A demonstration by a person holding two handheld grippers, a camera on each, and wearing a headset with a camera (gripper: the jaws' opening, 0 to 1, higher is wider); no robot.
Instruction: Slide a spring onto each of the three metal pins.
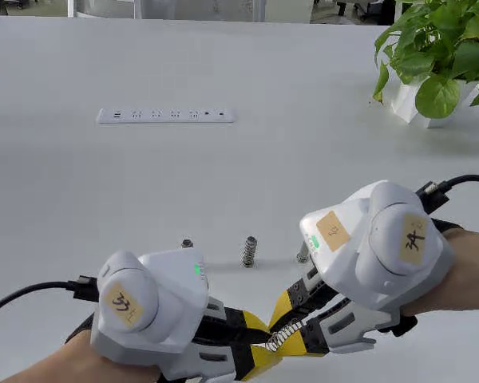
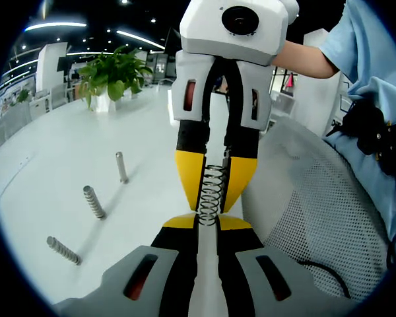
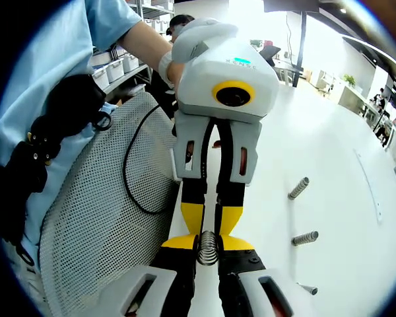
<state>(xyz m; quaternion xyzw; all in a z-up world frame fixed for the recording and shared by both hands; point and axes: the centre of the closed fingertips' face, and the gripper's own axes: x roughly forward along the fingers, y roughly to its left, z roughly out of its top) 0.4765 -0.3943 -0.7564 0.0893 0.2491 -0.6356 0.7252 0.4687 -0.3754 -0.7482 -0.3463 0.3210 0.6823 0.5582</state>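
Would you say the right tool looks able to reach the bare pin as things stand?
Probably yes: the bare pin stands close beside the right tool with open table between. But the left tool also grips the spring, so it would likely release first.

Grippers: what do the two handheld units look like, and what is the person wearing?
Both the left gripper and the right gripper have rounded white housings with a small green light and tan stickers bearing handwritten marks. Their jaws run from white with red slots to black, ending in yellow tips. A black cable leaves each unit. The person wears a light blue short sleeve.
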